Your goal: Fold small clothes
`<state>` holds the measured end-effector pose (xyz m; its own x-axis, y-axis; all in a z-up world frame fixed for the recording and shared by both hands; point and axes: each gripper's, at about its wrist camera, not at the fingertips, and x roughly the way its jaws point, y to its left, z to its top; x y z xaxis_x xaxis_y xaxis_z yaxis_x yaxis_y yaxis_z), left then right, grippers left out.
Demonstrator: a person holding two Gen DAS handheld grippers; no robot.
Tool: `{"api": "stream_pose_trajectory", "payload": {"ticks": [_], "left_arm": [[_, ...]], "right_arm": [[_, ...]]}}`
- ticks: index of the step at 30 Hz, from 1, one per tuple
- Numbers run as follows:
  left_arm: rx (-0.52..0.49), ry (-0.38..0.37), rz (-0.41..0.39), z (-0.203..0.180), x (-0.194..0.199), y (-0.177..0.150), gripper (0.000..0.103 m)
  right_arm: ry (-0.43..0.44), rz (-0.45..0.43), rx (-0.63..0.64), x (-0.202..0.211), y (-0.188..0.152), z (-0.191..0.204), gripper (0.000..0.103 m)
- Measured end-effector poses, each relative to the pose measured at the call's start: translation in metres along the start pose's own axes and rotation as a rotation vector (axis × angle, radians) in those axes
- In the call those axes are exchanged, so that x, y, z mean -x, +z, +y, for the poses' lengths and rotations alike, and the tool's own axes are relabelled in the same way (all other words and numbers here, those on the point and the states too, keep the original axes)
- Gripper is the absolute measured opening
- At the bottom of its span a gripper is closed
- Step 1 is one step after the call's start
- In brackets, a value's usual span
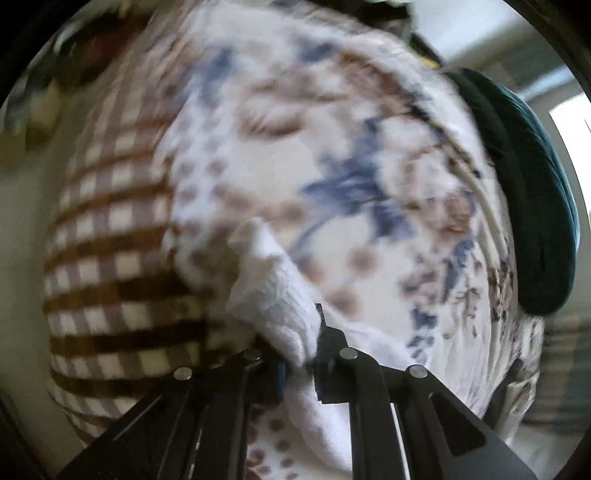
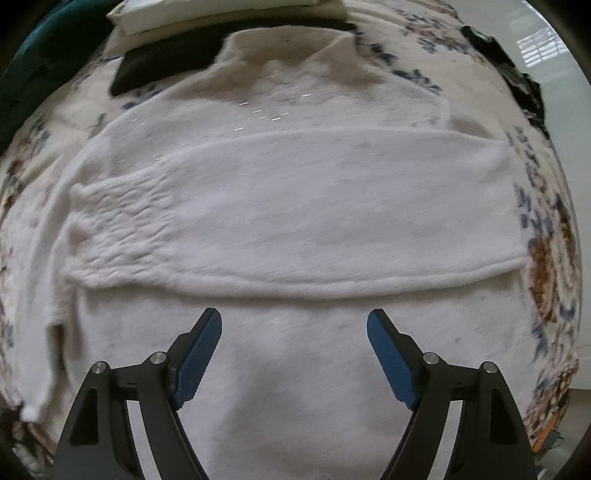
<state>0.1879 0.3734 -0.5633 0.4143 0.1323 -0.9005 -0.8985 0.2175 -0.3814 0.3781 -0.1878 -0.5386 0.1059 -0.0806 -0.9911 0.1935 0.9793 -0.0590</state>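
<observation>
Your floral sheet (image 2: 546, 236) covers the bed under everything, white with blue and brown flowers, and it fills most of the left wrist view too (image 1: 332, 155), blurred there. On it lies the white sweater (image 2: 295, 221), spread flat and taking up nearly the whole right wrist view, with one sleeve (image 2: 288, 210) folded across the body so its ribbed cuff sits toward the left. Past the sweater, at the far edge, you have a black garment (image 2: 166, 66) lying flat with a pale folded piece (image 2: 221, 11) beyond it. In the left view a brown checked cloth (image 1: 110, 258) lies to the left of the sheet, and a dark teal cloth (image 1: 535, 192) bulges at the right.

Your right claw (image 2: 294, 325) hangs just above the sweater's lower body, its blue fingers (image 2: 201, 354) spread wide apart and holding nothing. Your left claw (image 1: 299, 365) is clamped on a bunched white knit fold (image 1: 273, 288), which rises between the jaws.
</observation>
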Motion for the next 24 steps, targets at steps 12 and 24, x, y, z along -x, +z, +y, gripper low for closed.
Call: {"api": "stream_pose_trajectory", "payload": {"ticks": [12, 24], "left_arm": [[-0.741, -0.160, -0.080, -0.250, 0.078, -0.149, 0.009], [-1.086, -0.417, 0.247, -0.388, 0.063, -0.419, 0.017]], "right_arm": [[-0.022, -0.010, -0.058, -0.009, 0.041, -0.083, 0.089], [0.099, 0.003, -0.139, -0.007, 0.058, -0.198, 0.089]]}}
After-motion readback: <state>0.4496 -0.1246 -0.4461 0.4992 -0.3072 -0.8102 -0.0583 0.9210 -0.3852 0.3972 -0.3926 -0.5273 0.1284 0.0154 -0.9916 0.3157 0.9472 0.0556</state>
